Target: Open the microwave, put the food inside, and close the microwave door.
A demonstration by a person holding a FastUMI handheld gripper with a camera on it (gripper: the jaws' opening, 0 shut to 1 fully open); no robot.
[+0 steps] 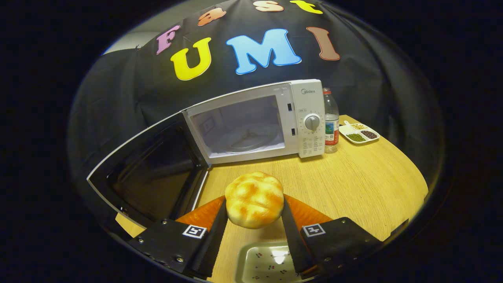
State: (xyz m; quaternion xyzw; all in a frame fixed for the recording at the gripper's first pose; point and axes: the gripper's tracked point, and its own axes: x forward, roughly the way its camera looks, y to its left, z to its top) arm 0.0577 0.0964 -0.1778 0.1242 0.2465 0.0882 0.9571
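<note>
A round golden bread bun [254,198] sits between my two fingers, and my gripper [254,208] is shut on it, holding it above the wooden table [353,184]. Beyond the bun stands a white microwave [271,122] with its cavity open and a glass turntable [247,141] inside. Its dark door [151,169] is swung wide to the left, reaching toward my left finger. A round dial [312,122] sits on the microwave's right control panel.
A plastic water bottle [331,122] stands right beside the microwave. Further right lies a white divided dish [359,133] with beans and seeds. A pale square plate [267,263] lies on the table under my fingers.
</note>
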